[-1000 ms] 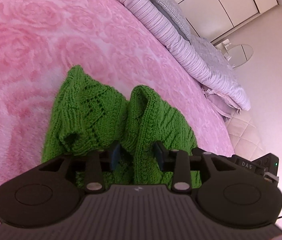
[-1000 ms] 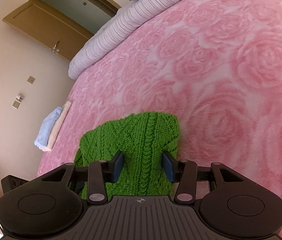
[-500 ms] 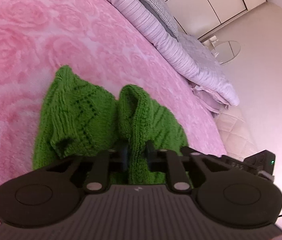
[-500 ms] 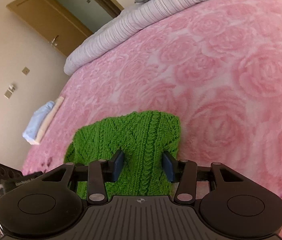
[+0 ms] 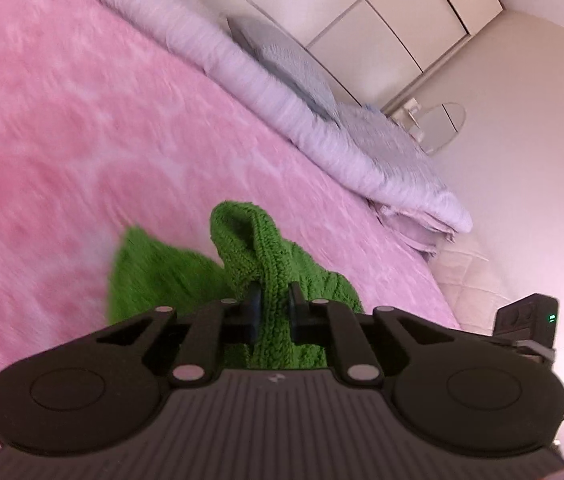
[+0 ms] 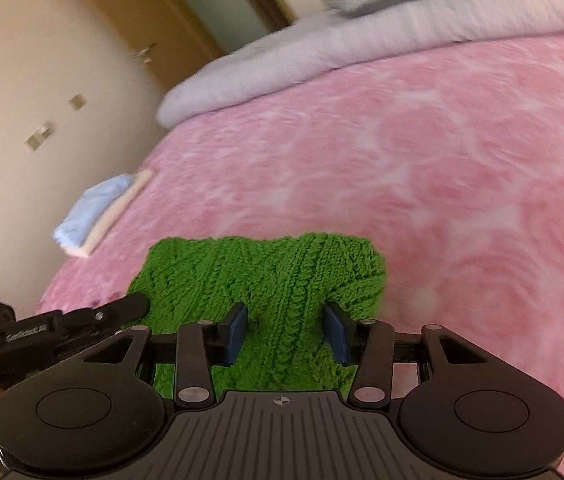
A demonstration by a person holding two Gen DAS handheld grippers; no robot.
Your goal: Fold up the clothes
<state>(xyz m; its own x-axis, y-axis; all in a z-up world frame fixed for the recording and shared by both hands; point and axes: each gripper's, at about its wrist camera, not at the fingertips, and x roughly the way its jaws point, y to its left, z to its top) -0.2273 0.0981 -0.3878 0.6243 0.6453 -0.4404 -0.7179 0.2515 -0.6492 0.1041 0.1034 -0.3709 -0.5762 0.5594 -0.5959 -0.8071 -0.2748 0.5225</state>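
Two tongs work one green knitted garment (image 6: pixel 266 280), which lies on the pink rose-patterned bed cover (image 6: pixel 422 168) near the bed's near edge. The left tongs (image 5: pixel 272 312) have just been closing, and their dark pads now pinch a raised ridge of the knit, drawn narrow around it; the gathered fold stands up above the pads, probably so that this edge can be lifted and carried over. The right tongs (image 6: pixel 286 334) stand fairly wide, their blue pads either side of a thick cabled band of the knit. Both pads seem to touch the wool, but whether they truly press it I cannot tell.

A folded pale blue and cream pile (image 6: pixel 98 212) sits at the far left of the bed, likely finished work kept clear. A rolled lilac quilt (image 5: pixel 322 120) lies along the far side.

Small lettering shows on the left tool's body (image 6: pixel 26 330) in the right view; it is too blurred to read.
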